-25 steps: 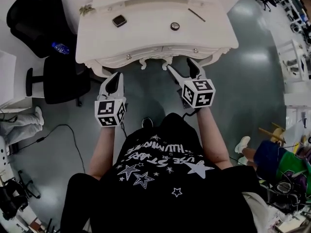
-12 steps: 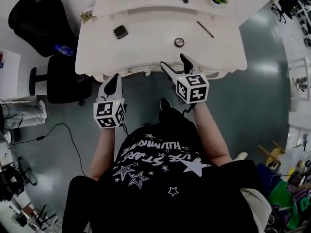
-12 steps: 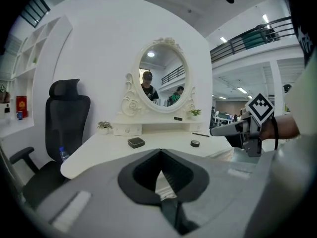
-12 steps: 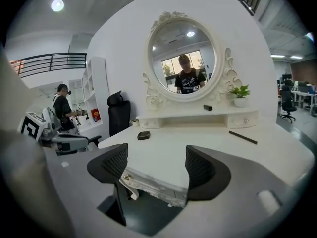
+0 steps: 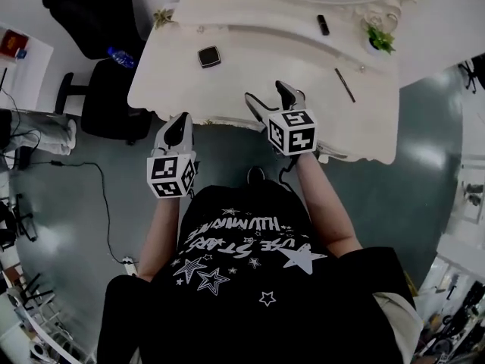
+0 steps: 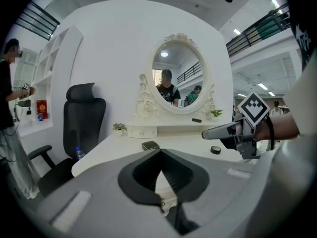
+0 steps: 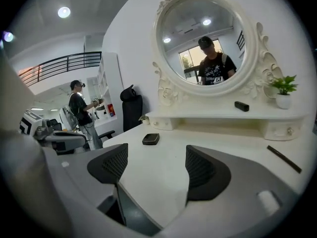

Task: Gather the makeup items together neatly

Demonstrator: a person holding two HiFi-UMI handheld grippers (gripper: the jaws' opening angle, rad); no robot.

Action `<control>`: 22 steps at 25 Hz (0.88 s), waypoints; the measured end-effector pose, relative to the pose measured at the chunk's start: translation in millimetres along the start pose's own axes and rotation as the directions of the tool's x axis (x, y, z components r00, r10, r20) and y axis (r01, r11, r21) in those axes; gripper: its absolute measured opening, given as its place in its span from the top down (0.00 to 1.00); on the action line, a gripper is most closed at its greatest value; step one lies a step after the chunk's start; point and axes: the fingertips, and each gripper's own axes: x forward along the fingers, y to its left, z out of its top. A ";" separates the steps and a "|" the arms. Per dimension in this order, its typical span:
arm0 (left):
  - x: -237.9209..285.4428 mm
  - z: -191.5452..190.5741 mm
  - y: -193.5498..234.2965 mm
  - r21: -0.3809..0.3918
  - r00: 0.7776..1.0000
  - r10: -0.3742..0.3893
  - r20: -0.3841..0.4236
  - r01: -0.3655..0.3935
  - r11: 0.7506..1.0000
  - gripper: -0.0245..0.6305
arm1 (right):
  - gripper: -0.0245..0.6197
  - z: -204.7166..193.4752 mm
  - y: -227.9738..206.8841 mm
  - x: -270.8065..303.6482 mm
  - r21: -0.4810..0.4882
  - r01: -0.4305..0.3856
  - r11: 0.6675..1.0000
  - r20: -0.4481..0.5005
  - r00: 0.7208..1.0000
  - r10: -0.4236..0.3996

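White bench (image 5: pixel 227 82) with a raised shelf at the back, carrying an oval mirror (image 7: pixel 205 38) in a carved frame; black office chair (image 6: pixel 84 118) off to the mirror's left, beyond the bench end; right gripper (image 5: pixel 269 97) out over the bench's front edge, facing the mirror, its fingers (image 7: pixel 111 165) spread wide with only bare bench top between them, gripping nothing; left gripper (image 5: pixel 179 121) farther back from the mirror, short of the bench and over the floor, its fingers (image 6: pixel 138 175) pressed together with nothing caught in them; small potted plant (image 7: pixel 284 90) on the shelf just right of the mirror's frame. Makeup items scattered, well apart from one another: square black compact (image 5: pixel 209 56) on the bench top, forward and left of the mirror; thin dark pencil (image 5: pixel 345 85) lying forward and right of the mirror; short black tube (image 5: pixel 323 24) lying on the shelf just under the mirror's lower right; small round black pot (image 6: pixel 215 149) on the bench top before the mirror, near the right gripper's fingers, seen only in the left gripper view.
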 end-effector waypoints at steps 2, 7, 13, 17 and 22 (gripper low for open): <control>-0.8 1.6 9.3 -0.011 0.999 0.037 0.001 -0.037 0.999 0.96 | 0.36 1.6 6.2 18.3 -0.013 -0.028 1.000 -0.022 0.999 0.028; 1.0 4.3 42.7 -0.045 0.994 0.113 0.003 -0.113 0.993 0.96 | 0.34 9.8 23.9 68.3 -0.039 -0.060 0.997 -0.067 0.996 0.057; 19.6 2.1 91.9 -0.058 0.996 0.089 -0.032 -0.091 0.994 0.96 | 0.34 16.5 46.4 129.4 -0.059 0.001 0.998 -0.122 0.992 -0.009; 45.3 3.6 119.5 -0.038 0.998 0.016 -0.055 -0.018 0.999 0.96 | 0.36 13.3 51.9 169.5 -0.049 0.075 0.996 -0.173 0.981 -0.083; 74.4 2.6 147.2 -0.015 0.992 -0.100 -0.077 0.099 0.995 0.96 | 0.36 2.7 53.8 203.0 -0.035 0.185 0.982 -0.231 0.954 -0.188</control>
